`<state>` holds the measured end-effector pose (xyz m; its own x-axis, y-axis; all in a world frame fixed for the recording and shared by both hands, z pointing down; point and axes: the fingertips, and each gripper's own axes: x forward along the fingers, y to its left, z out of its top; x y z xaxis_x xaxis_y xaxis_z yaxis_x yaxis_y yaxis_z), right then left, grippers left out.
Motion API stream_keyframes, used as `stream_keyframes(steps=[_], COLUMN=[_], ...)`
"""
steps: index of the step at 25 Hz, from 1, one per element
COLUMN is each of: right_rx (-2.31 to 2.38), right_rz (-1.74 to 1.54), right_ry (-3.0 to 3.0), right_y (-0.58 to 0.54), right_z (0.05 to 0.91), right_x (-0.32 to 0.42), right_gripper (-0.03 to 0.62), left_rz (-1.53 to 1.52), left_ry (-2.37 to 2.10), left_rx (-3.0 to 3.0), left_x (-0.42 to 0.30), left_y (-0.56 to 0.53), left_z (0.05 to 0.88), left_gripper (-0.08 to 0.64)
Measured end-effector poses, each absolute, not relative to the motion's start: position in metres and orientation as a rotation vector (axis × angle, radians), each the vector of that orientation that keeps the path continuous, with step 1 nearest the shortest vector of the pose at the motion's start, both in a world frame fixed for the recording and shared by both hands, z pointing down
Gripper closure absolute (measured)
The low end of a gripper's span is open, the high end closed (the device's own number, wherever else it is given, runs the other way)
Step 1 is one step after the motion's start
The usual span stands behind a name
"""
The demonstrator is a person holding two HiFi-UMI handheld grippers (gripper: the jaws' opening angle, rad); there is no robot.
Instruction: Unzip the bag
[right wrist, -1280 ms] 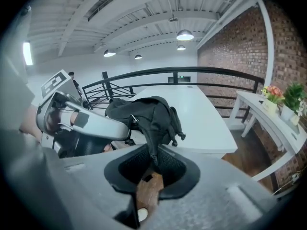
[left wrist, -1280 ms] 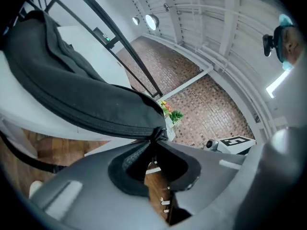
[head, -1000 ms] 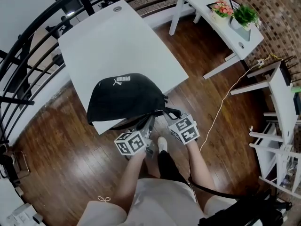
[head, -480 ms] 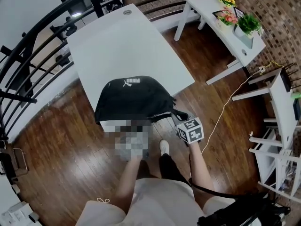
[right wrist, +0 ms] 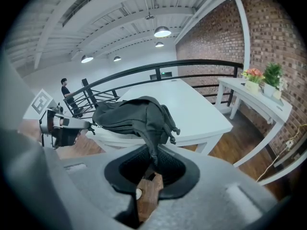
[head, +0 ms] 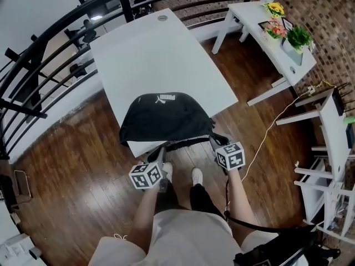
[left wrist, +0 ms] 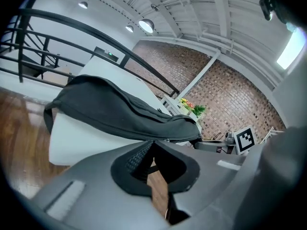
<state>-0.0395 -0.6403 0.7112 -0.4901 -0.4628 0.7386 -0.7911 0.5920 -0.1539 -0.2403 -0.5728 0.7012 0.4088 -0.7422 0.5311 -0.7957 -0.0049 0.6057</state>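
A black waist bag point(head: 166, 119) lies on the near corner of the white table point(head: 155, 54), its front edge overhanging. My left gripper point(head: 161, 153) is at the bag's front left, jaws shut on the zipper pull; in the left gripper view the bag point(left wrist: 120, 114) runs down into the shut left gripper point(left wrist: 153, 145). My right gripper point(head: 213, 141) is at the bag's right end. In the right gripper view the bag's point(right wrist: 129, 114) end fabric drops between the jaws of the right gripper point(right wrist: 154, 159), which are shut on it. The left gripper point(right wrist: 64, 126) shows there at the bag's far end.
A black railing point(head: 50, 49) curves round the table's far and left sides. A white side table point(head: 277, 43) with flowers and a plant stands to the right, and white shelving point(head: 333, 121) further right. A white cable point(head: 266, 126) trails over the wooden floor.
My left gripper has slid left along the bag's front edge, away from the right gripper, which keeps its hold on the bag's right end. The head view has shifted a little.
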Motion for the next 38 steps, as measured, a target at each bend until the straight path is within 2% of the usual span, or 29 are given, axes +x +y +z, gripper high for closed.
stream_keyframes(steps=[11, 17, 24, 27, 28, 29, 31, 35, 38], right_rx=[1.132, 1.215, 1.41, 1.495, 1.526, 1.551, 1.562, 1.464, 1.374], right_rz=[0.662, 0.7, 0.723, 0.733, 0.731, 0.732, 0.737, 0.703, 0.619], right_ry=[-2.078, -1.974, -1.893, -1.836, -1.834, -1.851, -1.955, -2.275, -2.467], right_y=[-0.653, -0.66, -0.649, -0.629, -0.621, -0.611, -0.583, -0.487, -0.412], right_z=[0.729, 0.761, 0.769, 0.765, 0.761, 0.756, 0.739, 0.688, 0.633], right_x=[-0.027, -0.016, -0.016, 0.0, 0.006, 0.011, 0.012, -0.008, -0.008], right_gripper=[0.551, 0.551, 0.535, 0.531, 0.531, 0.532, 0.6, 0.601, 0.601], left_rz=[0.114, -0.003, 0.118, 0.196, 0.202, 0.202, 0.2, 0.137, 0.06], left_ry=[-1.591, -1.677, -1.649, -1.668, -1.681, -1.695, -1.721, -1.765, -1.821], left_rx=[1.654, 1.502, 1.609, 1.675, 1.684, 1.692, 1.723, 1.878, 2.051], left_x=[-0.384, -0.45, -0.423, -0.418, -0.416, -0.414, -0.403, -0.35, -0.282], left_y=[-0.561, -0.548, -0.533, -0.516, -0.508, -0.5, -0.479, -0.422, -0.371], left_z=[0.716, 0.73, 0.724, 0.712, 0.708, 0.704, 0.692, 0.64, 0.573], left_gripper=[0.535, 0.534, 0.521, 0.495, 0.497, 0.533, 0.545, 0.545, 0.545])
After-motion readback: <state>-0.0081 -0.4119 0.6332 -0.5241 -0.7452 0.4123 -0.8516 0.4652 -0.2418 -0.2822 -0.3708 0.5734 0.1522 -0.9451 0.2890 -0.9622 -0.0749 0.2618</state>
